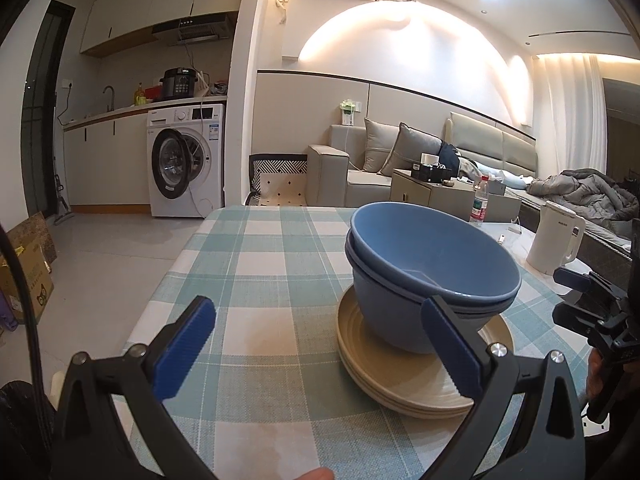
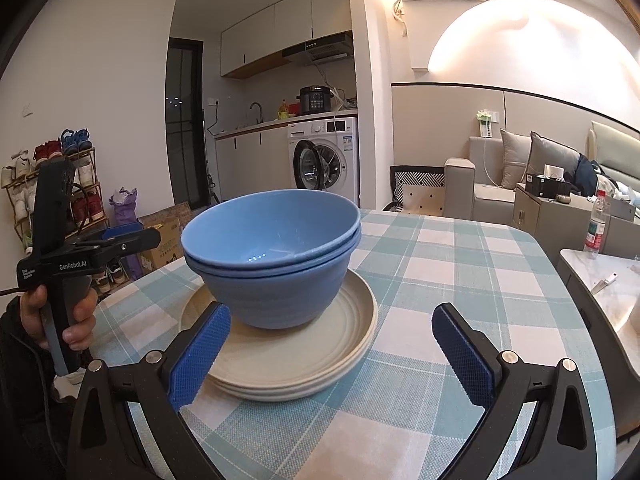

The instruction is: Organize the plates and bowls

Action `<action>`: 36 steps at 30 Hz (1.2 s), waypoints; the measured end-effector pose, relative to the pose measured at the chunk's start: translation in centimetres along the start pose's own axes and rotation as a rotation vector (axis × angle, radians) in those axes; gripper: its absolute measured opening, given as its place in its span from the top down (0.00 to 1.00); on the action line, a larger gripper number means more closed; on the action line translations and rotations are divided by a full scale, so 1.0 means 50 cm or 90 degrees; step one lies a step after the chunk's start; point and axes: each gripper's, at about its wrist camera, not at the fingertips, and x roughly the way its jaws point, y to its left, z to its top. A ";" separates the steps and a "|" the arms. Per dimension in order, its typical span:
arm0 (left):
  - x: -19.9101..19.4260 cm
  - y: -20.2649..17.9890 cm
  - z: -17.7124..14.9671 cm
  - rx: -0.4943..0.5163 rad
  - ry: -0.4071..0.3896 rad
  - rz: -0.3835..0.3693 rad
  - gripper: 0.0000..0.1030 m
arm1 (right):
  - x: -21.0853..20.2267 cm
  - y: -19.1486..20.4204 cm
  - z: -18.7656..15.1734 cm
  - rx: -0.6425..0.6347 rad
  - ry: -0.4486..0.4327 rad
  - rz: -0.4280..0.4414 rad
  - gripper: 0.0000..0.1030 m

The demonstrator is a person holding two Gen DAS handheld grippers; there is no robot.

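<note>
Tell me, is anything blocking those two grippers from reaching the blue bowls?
Nothing visible does. The blue bowls sit nested on the stacked beige plates. Bare checked tablecloth surrounds the stack. The right gripper and left gripper are open, just short of it.

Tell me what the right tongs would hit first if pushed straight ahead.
Probably the beige plate stack under the blue bowls; the open right tongs sit low, its left finger already overlapping the plates' rim.
</note>
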 end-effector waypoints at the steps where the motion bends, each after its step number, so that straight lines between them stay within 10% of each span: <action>1: 0.000 0.000 -0.001 -0.001 -0.001 0.001 0.00 | 0.000 -0.003 -0.002 0.003 0.001 -0.001 0.01; 36: -0.024 -0.032 -0.054 0.057 -0.001 -0.043 0.00 | -0.011 0.000 -0.014 0.011 -0.025 0.021 0.01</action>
